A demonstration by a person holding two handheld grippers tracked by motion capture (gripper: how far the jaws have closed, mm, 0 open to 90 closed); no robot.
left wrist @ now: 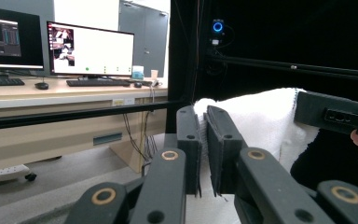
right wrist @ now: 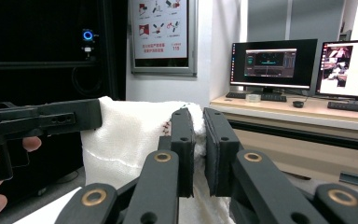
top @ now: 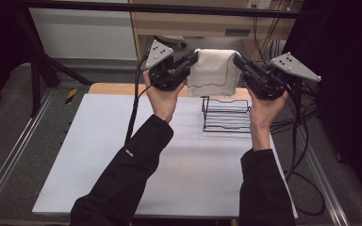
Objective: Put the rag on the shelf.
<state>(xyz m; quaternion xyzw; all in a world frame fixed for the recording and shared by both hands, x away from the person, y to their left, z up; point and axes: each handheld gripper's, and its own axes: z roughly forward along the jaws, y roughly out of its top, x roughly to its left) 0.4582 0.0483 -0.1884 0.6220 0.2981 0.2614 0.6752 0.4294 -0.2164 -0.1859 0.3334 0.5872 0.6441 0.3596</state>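
High view: two hands raise a gripper each above the far edge of the white table [top: 99, 155], with a white towel [top: 212, 70] stretched between them.
Left gripper [top: 192, 59]: held in the person's left hand [top: 162, 99]; its jaws pinch the towel's upper left corner, nearly closed on the cloth.
Right gripper [top: 239, 60]: held in the right hand [top: 264, 110]; its jaws pinch the towel's upper right corner, likewise narrow on the cloth.
Towel: hangs in the air, off the table, its top edge taut between the two grippers and the rest draping down; a thin dark stitch line runs near its lower hem.
Wire rack [top: 226, 113]: black, stands on the table just below and in front of the towel, not touching it as far as I can tell.
Left gripper view: the left gripper [left wrist: 203, 126] grips white terry cloth [left wrist: 261, 116] between its pads; the other gripper [left wrist: 335, 114] clamps the far corner at right.
Right gripper view: the right gripper [right wrist: 198, 128] nips the towel [right wrist: 126, 135] edge, a red stitch beside the left pad; the other gripper [right wrist: 37, 119] holds the far corner.
Background: monitors [left wrist: 91, 49] on a desk [left wrist: 65, 93].
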